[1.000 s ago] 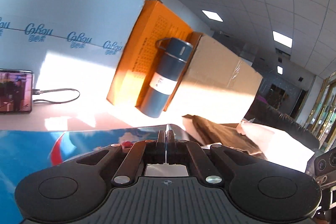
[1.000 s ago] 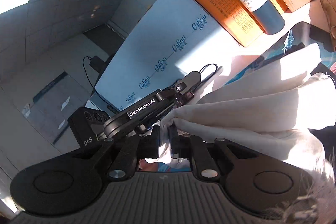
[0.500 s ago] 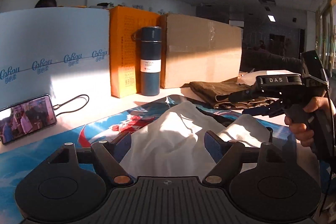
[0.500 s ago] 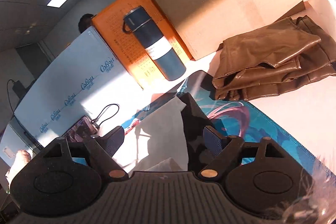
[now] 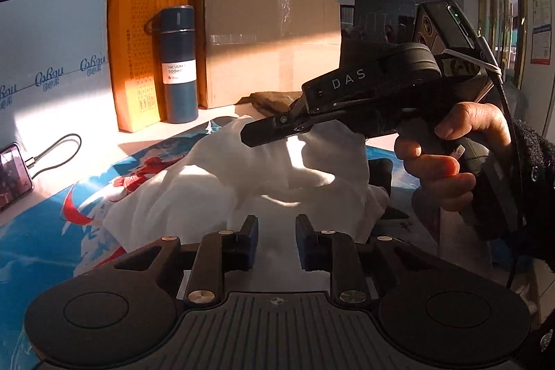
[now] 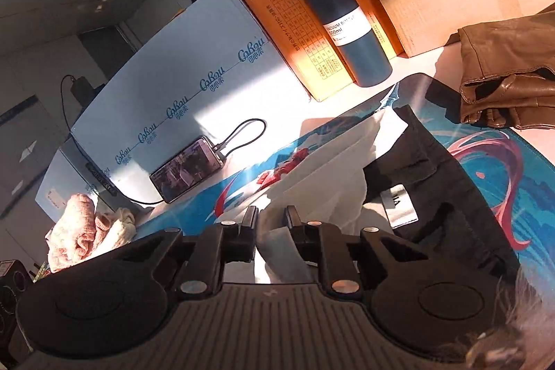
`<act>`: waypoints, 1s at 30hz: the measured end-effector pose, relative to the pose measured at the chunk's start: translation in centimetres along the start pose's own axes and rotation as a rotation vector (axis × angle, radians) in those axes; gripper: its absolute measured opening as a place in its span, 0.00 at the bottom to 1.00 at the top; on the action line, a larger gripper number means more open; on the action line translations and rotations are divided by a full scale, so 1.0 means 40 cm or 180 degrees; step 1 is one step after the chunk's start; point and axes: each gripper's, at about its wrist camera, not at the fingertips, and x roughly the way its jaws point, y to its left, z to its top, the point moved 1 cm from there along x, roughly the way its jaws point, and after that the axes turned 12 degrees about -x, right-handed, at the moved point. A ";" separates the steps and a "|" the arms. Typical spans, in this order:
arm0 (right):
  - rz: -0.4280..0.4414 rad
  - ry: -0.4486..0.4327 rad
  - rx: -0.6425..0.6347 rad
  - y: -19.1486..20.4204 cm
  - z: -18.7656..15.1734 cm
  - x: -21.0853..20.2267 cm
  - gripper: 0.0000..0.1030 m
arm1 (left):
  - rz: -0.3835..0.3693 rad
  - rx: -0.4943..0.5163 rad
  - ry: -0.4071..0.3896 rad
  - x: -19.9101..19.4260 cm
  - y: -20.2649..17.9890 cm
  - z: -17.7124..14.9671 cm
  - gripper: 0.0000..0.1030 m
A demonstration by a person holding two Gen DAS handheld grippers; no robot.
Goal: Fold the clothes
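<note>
White garment (image 5: 242, 182) on mat (image 5: 41, 231); flask (image 5: 178, 65), phone (image 6: 189, 167) behind.

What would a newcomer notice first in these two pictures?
First comes the white garment, bunched in bright sun on the blue printed mat; both grippers are closing around its folds, the left gripper low in front and the right gripper from the side. Behind it, a dark blue vacuum bottle stands upright against an orange box. A folded brown leather jacket lies beyond the mat.
</note>
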 end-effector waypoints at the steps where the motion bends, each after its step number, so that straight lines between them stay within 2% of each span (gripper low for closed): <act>1: 0.0140 -0.0019 0.0025 0.014 0.007 0.006 0.13 | 0.0029 -0.0012 -0.0052 -0.006 -0.001 0.000 0.31; 2: 0.0270 -0.0022 0.0032 0.033 0.015 0.016 0.12 | 0.0051 -0.0042 -0.0118 -0.015 -0.001 0.000 0.47; 4: 0.0540 -0.0005 0.0036 0.076 0.029 0.043 0.12 | 0.0073 -0.0121 -0.0300 -0.047 0.002 0.000 0.70; 9: 0.1202 0.0142 -0.0064 0.195 0.048 0.117 0.08 | 0.0249 -0.0254 -0.0601 -0.113 0.012 -0.007 0.70; 10: 0.1303 0.0166 -0.0127 0.221 0.052 0.129 0.07 | 0.0319 -0.0290 -0.0634 -0.124 0.017 -0.011 0.65; 11: 0.1386 0.0200 -0.0196 0.247 0.054 0.139 0.07 | 0.0428 -0.0322 -0.0657 -0.136 0.024 -0.016 0.43; 13: 0.1544 0.0276 -0.0328 0.298 0.056 0.159 0.07 | 0.0618 -0.0478 -0.0680 -0.165 0.050 -0.028 0.11; 16: 0.1741 0.0434 -0.0504 0.359 0.044 0.183 0.08 | 0.0901 -0.0785 -0.0705 -0.213 0.101 -0.049 0.04; 17: 0.1715 0.0405 -0.0509 0.360 0.044 0.178 0.09 | 0.1021 -0.0868 -0.0700 -0.228 0.116 -0.057 0.04; 19: 0.1612 0.0295 -0.0494 0.352 0.047 0.162 0.24 | 0.1168 -0.1013 -0.0689 -0.256 0.141 -0.073 0.04; 20: 0.1478 0.0187 -0.0440 0.325 0.055 0.144 0.41 | 0.1179 -0.1051 -0.0703 -0.269 0.147 -0.078 0.04; 21: 0.1307 0.0057 -0.0367 0.288 0.066 0.122 0.52 | 0.1154 -0.1066 -0.0716 -0.278 0.148 -0.079 0.05; 22: 0.1135 -0.0074 -0.0293 0.251 0.077 0.099 0.55 | 0.1094 -0.1056 -0.0729 -0.281 0.145 -0.077 0.07; 25: 0.0288 -0.0360 -0.0192 0.130 0.103 0.028 0.63 | 0.0822 -0.0953 -0.0715 -0.260 0.124 -0.061 0.12; 27: -0.0166 -0.0367 -0.0114 0.059 0.108 -0.003 0.64 | 0.0632 -0.0807 -0.0667 -0.229 0.092 -0.051 0.21; 29: -0.0360 -0.0279 0.0056 -0.004 0.102 -0.015 0.68 | 0.0458 -0.0635 -0.0576 -0.187 0.046 -0.043 0.44; 30: -0.0381 -0.0213 0.0166 -0.030 0.097 -0.012 0.70 | 0.0415 -0.0579 -0.0510 -0.163 0.023 -0.039 0.52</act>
